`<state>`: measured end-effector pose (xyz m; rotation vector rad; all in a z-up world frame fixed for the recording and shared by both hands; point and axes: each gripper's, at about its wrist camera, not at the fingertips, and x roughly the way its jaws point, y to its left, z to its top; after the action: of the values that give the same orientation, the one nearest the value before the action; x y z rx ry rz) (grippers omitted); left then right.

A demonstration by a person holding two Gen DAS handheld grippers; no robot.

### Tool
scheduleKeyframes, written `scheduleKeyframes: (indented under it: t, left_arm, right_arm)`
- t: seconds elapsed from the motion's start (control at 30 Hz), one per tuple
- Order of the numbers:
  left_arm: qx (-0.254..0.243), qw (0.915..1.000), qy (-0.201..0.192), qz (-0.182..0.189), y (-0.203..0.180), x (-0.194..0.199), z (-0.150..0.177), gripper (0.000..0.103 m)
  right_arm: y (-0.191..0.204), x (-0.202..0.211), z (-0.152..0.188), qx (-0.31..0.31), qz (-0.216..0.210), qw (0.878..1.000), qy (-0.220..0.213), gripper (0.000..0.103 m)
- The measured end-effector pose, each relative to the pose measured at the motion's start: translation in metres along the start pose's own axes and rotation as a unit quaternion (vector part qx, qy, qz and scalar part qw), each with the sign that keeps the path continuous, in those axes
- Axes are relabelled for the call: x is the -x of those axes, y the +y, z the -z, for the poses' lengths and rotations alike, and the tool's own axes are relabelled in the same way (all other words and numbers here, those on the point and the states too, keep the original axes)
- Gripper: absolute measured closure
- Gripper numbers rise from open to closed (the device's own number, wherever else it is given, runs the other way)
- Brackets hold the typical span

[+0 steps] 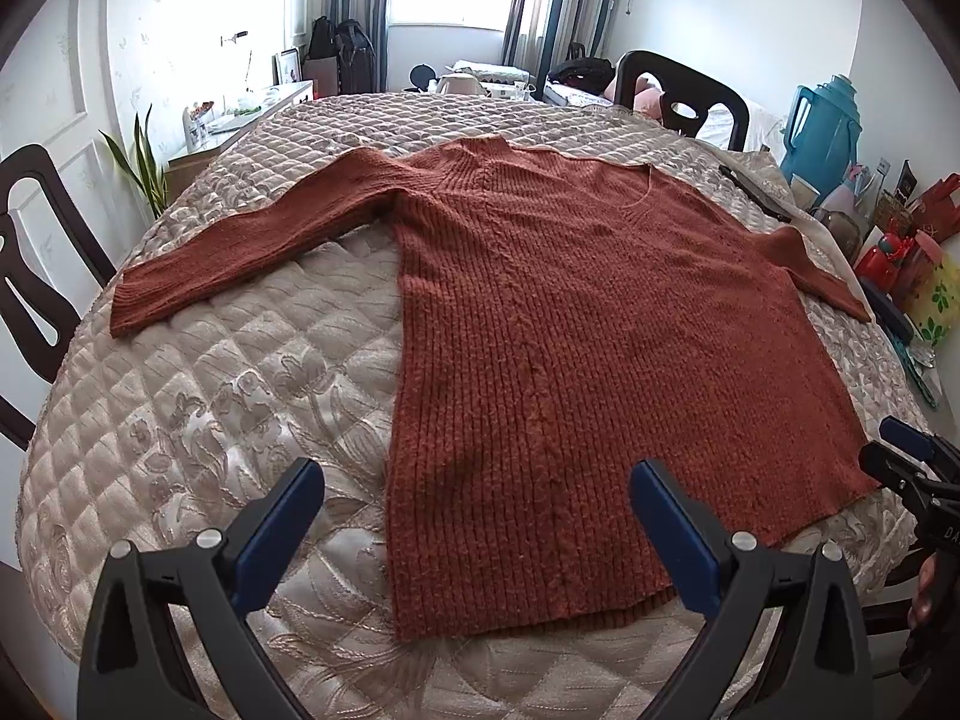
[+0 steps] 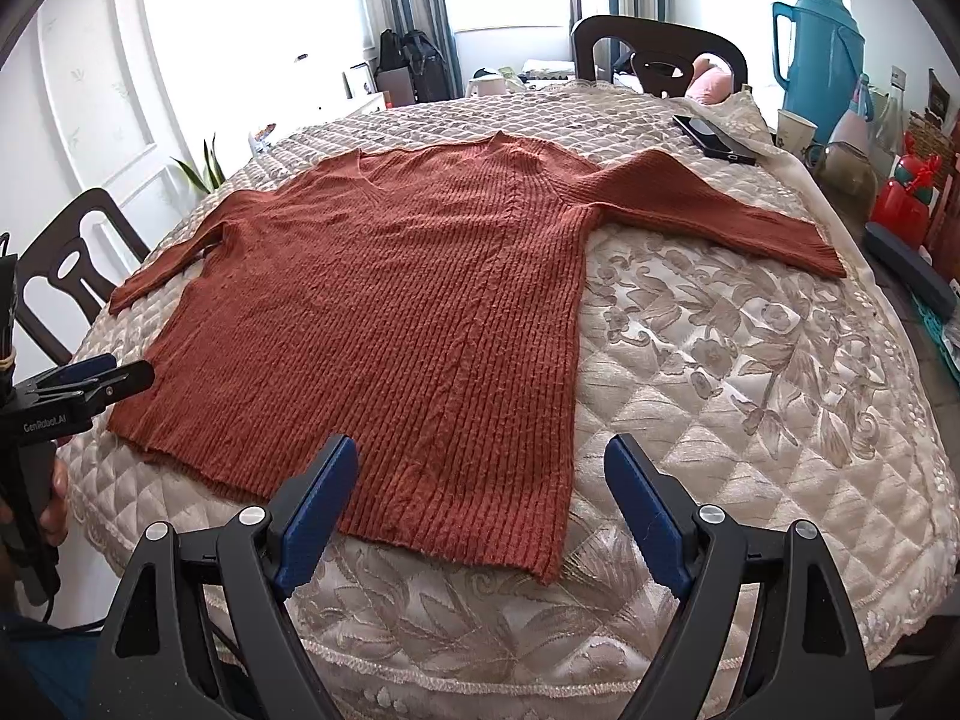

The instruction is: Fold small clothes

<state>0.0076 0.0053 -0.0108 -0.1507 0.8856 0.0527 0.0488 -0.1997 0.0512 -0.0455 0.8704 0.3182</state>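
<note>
Claws first: the left gripper [image 1: 474, 516] is gaping wide above the sweater's [image 1: 570, 330] hem, gripping nothing, and the right gripper [image 2: 480, 492] is spreading just as wide over the hem's other corner, also empty. Rust-red and ribbed, the sweater is lying flat on the quilted cover [image 1: 210, 408], both sleeves stretching out. Only the left wrist view is catching the right gripper's tips at 3 o'clock; only the right wrist view is showing the left gripper at 9 o'clock with a hand [image 2: 54, 492] below it. Farther off, a phone [image 2: 714, 138] is lying at 1 o'clock, clearest from the right, near a teal flask [image 2: 822, 54].
</note>
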Motion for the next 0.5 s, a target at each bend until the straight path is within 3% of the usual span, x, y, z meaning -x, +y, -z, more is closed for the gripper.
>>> scheduleKeyframes:
  t: [0.5]
  left_arm:
    - [-0.003, 1.0, 0.003, 0.006, -0.0018, 0.0025, 0.0019, 0.0]
  right_arm:
    - [-0.0018, 0.0028, 0.0025, -0.005, 0.0, 1.0, -0.001, 0.018]
